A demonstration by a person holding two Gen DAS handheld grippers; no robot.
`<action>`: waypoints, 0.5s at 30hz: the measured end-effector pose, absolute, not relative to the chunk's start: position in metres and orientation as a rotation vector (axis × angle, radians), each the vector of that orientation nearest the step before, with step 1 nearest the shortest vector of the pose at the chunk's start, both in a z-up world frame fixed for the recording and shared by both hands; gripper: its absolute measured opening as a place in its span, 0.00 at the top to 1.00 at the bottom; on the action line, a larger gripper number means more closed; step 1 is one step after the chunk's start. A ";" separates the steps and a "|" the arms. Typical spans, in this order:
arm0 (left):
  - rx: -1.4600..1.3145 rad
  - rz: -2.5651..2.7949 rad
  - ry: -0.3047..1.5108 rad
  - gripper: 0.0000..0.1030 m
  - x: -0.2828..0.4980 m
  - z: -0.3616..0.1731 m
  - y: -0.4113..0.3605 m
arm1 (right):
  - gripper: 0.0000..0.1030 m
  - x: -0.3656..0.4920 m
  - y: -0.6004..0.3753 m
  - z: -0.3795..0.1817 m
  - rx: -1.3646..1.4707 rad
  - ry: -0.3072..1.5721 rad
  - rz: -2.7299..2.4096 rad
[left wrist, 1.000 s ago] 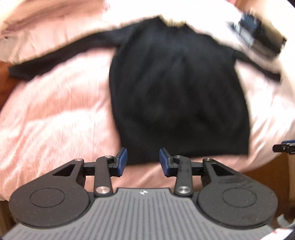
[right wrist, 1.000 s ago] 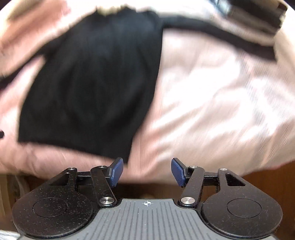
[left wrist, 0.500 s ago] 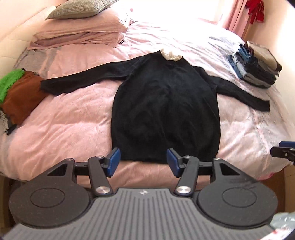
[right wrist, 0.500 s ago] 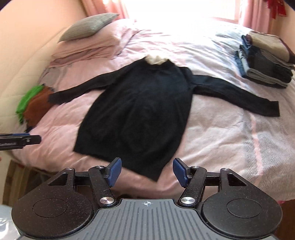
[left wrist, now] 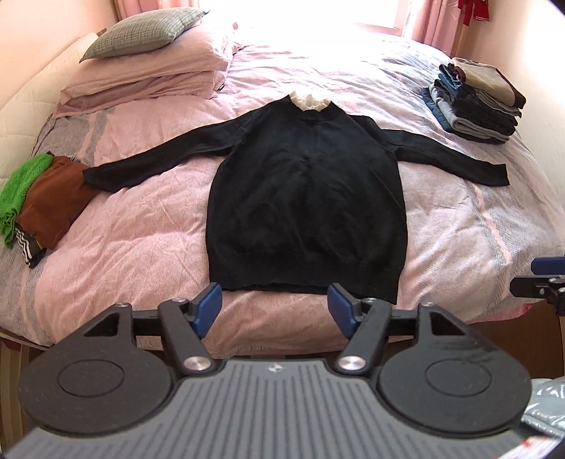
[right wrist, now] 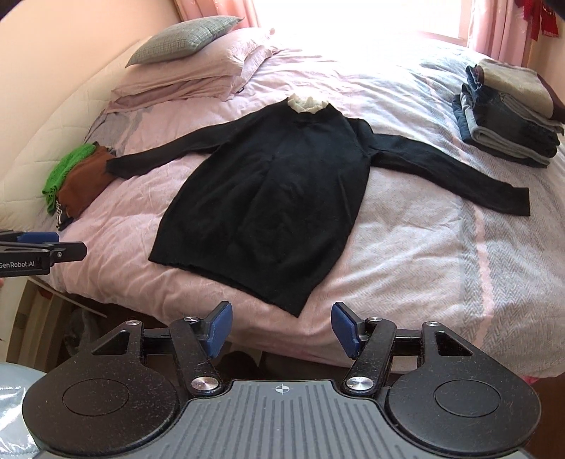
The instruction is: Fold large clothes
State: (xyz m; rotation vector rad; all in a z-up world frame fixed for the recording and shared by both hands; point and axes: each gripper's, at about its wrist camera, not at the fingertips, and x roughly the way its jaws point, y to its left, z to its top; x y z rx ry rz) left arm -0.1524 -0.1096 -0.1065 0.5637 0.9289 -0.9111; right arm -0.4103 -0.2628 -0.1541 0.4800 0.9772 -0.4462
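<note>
Progress: the black long-sleeved knit sweater with the cream frilled collar [left wrist: 305, 197] lies flat on the pink quilted bed [left wrist: 141, 240], front down or up I can't tell, both sleeves spread out sideways, hem toward you near the bed's edge. No fold in it yet, so I'd call the spreading step done and the folding itself all still ahead: sleeves in, then body over.

The stack of folded dark and beige clothes [left wrist: 475, 100] at the far right of the bed looks like finished work; the loose pile of green, brown and striped garments [left wrist: 39, 204] at the left edge looks like what's still queued.

Your left hand-held gripper [left wrist: 273, 310] is released, nothing between its blue pads, hanging off the bed just short of the hem. Its jaws have just been opening, with no cloth between them. Your right hand-held gripper [right wrist: 280, 330] is also released and empty, near the sweater's right hem corner.

Versus a second ago: both views were blurred and close over the sweater; now they're sharp and pulled up and back, so the whole bed, the pink pillows with the grey checked cushion [left wrist: 148, 31] and both piles show. The left jaws stand clearly wider than then; the right about the same. The sweater's layout looks unchanged.
</note>
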 end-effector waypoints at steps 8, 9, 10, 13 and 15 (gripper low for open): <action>0.584 -0.924 0.919 0.37 -0.165 -0.102 -0.113 | 0.43 -0.416 -0.264 -0.154 0.481 0.977 -0.437; 0.587 -0.925 0.920 0.37 -0.166 -0.103 -0.114 | 0.43 -0.416 -0.265 -0.154 0.481 0.978 -0.437; 0.590 -0.925 0.922 0.37 -0.168 -0.104 -0.114 | 0.42 -0.416 -0.264 -0.154 0.483 0.978 -0.438; 0.595 -0.931 0.927 0.37 -0.171 -0.105 -0.114 | 0.42 -0.419 -0.265 -0.155 0.492 0.978 -0.440; 0.597 -0.931 0.929 0.37 -0.174 -0.106 -0.116 | 0.42 -0.419 -0.264 -0.155 0.495 0.978 -0.441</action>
